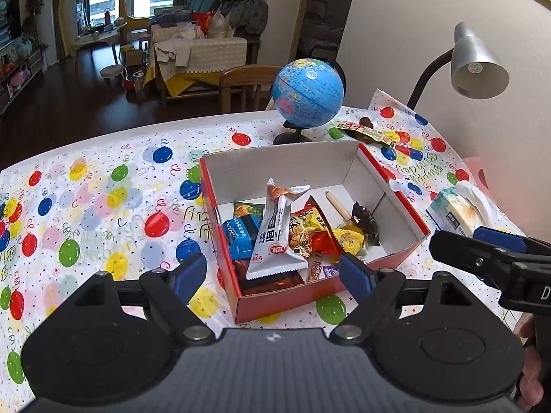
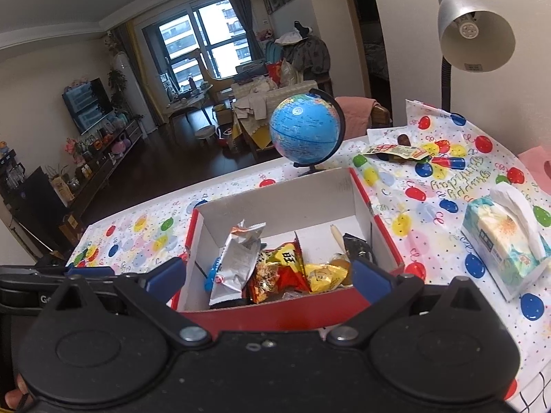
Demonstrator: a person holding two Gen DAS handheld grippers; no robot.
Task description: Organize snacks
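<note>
A red cardboard box with a white inside [image 1: 409, 186] is seen on a table covered by a white plastic cloth printed with coloured balloons [image 1: 103, 186]. The wrapped snacks are piled in the near half of the box: a long silver-white packet [image 1: 279, 237] is propped on top, a blue packet [image 1: 239, 234] lies at its 9 o'clock, and yellow and red packets [image 1: 316, 234] at its 3 o'clock. One more snack in a green and white wrapper [image 1: 365, 132] is left on the cloth outside the box, at about 1 o'clock from it, beside a blue globe on a black stand [image 1: 308, 91]. A tissue pack [image 2: 499, 244] is seen at 3 o'clock of the box. The left gripper [image 1: 273, 275] is held over the near edge of the box, its blue-padded fingers spread wide with nothing pinched. The right gripper [image 2: 268, 280] is likewise spread wide and empty
</note>
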